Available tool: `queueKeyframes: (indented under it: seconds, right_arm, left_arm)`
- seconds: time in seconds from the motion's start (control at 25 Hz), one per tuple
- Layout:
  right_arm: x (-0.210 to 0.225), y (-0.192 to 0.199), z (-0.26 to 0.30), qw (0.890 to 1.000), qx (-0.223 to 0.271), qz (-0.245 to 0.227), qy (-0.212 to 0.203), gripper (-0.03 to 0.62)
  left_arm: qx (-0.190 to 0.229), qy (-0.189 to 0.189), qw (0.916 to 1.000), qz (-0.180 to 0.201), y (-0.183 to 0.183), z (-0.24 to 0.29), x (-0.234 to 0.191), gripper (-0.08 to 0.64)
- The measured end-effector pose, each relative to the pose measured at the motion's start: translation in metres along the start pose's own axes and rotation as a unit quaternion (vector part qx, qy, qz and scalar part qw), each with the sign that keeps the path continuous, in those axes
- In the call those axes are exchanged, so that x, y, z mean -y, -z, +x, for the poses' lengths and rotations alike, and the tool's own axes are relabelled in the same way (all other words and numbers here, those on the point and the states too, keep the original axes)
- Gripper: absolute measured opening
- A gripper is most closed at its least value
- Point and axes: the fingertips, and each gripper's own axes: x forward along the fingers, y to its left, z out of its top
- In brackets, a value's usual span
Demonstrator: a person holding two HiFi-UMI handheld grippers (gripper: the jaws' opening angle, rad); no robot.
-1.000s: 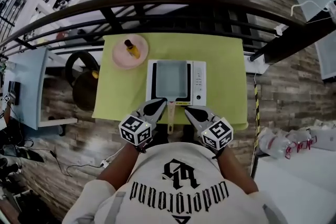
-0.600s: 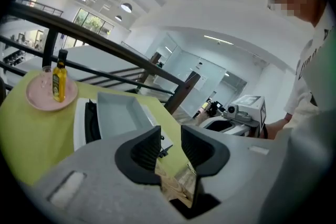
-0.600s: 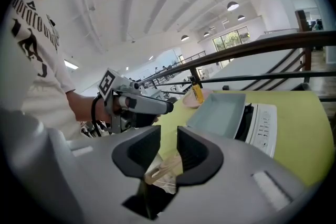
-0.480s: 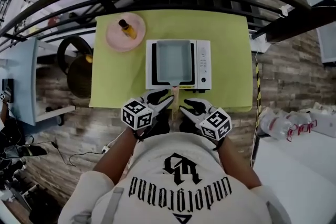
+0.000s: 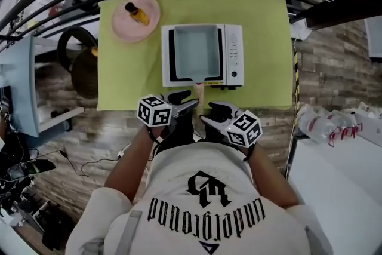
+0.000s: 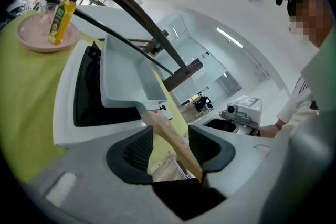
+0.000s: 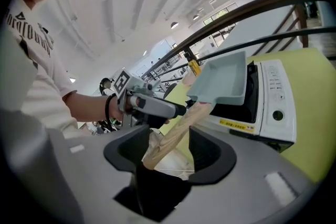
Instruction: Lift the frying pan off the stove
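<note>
Square grey frying pan (image 5: pixel 195 60) sits on white stove (image 5: pixel 233 57), wooden handle (image 6: pixel 173 143) overhanging.

The person wears a white short-sleeved T-shirt (image 5: pixel 203 212) printed with black gothic lettering and an emblem. A dark band (image 7: pixel 107 108) circles one wrist. The left gripper (image 5: pixel 190 101) and right gripper (image 5: pixel 207 117) are grey with black ribbed pads (image 6: pixel 135 152), each bearing a white cube (image 5: pixel 155 111) with black square markers.

Left gripper (image 6: pixel 170 135): jaws apart, just been opening, with the wooden handle (image 6: pixel 181 149) running between them, close to the right pad. Grey frying pan (image 6: pixel 123 75) sits on white stove (image 6: pixel 64 110) toward 10 o'clock. Yellow bottle (image 6: pixel 62 18) stands on pink plate (image 6: pixel 30 40) at 11 o'clock.
</note>
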Motion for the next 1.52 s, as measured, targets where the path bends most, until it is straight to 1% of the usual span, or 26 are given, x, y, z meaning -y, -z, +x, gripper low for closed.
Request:
queueKeyframes:
  seconds: [0.16, 0.24, 0.44, 0.56, 0.64, 0.8, 0.96, 1.08, 1.2, 1.36, 1.52]
  right_arm:
    - [0.004, 0.011, 0.011, 0.998, 0.004, 0.055, -0.028, 0.262]
    - [0.004, 0.016, 0.016, 0.996, 0.004, 0.076, -0.043, 0.274]
    - [0.0, 0.028, 0.033, 0.992, -0.005, 0.102, -0.079, 0.285]
    - [-0.003, 0.031, 0.043, 0.987, -0.003, 0.123, -0.108, 0.282]
    - [-0.002, 0.032, 0.046, 0.985, -0.001, 0.13, -0.114, 0.273]
    - [0.0, 0.032, 0.051, 0.983, -0.006, 0.131, -0.127, 0.243]
    - [-0.004, 0.032, 0.054, 0.979, -0.009, 0.137, -0.152, 0.202]
    - [-0.006, 0.033, 0.055, 0.975, -0.009, 0.148, -0.164, 0.191]
    - [-0.006, 0.034, 0.058, 0.975, -0.01, 0.144, -0.168, 0.187]
    - [-0.008, 0.028, 0.057, 0.975, -0.003, 0.139, -0.175, 0.19]
    - [-0.016, 0.024, 0.056, 0.973, 0.001, 0.141, -0.181, 0.193]
  left_arm:
    - [0.004, 0.039, 0.9977, -0.055, 0.008, 0.011, -0.006, 0.237]
    - [0.008, 0.054, 0.9959, -0.072, 0.009, 0.017, -0.007, 0.244]
    - [-0.008, 0.076, 0.994, -0.079, 0.018, 0.029, -0.009, 0.261]
    - [-0.001, 0.092, 0.9911, -0.096, 0.017, 0.036, -0.009, 0.265]
    - [0.003, 0.102, 0.9892, -0.105, 0.017, 0.041, -0.008, 0.265]
    - [0.0, 0.121, 0.9866, -0.109, 0.016, 0.05, -0.007, 0.265]
    - [-0.001, 0.147, 0.9819, -0.119, 0.015, 0.055, -0.003, 0.26]
    - [-0.002, 0.165, 0.9794, -0.116, 0.014, 0.056, 0.0, 0.214]
    - [-0.004, 0.171, 0.9794, -0.108, 0.014, 0.056, 0.001, 0.202]
    - [0.004, 0.173, 0.9786, -0.111, 0.01, 0.054, 0.003, 0.201]
    - [-0.004, 0.178, 0.9779, -0.11, 0.009, 0.049, 0.008, 0.201]
